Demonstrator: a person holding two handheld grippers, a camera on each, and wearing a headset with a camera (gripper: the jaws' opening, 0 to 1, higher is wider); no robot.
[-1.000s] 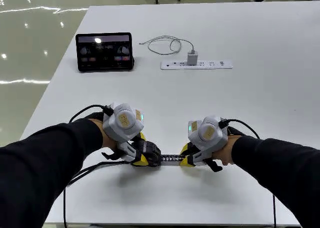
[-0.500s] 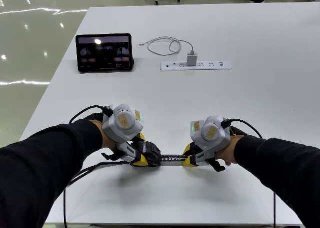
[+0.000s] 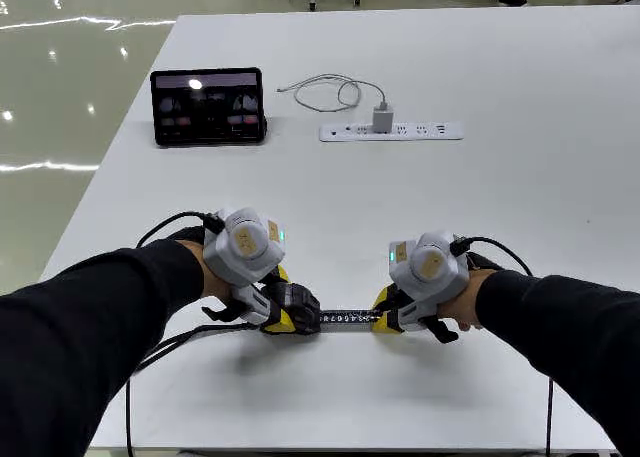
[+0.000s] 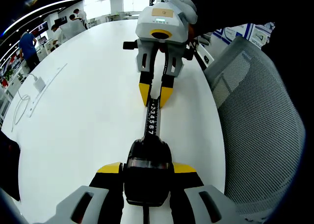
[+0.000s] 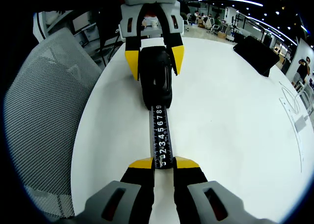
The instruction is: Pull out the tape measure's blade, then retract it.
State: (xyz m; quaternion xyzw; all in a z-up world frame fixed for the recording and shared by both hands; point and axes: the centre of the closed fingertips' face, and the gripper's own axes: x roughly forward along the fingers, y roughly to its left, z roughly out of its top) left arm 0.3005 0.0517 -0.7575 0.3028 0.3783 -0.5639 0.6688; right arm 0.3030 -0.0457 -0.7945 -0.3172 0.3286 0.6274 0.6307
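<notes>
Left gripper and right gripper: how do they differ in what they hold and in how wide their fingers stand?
The left gripper is shut on the tape measure's black case; the right gripper is shut on the end of the blade. The left gripper's fingers stand wide apart around the case; the right gripper's fingers nearly meet on the thin blade. Both have yellow-tipped fingers and face each other above the white table.

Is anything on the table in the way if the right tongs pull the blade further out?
Nothing visible. The right tongs grip the blade, the left tongs the tape measure; the table beside them is bare. Power strip and tablet lie far back.
</notes>
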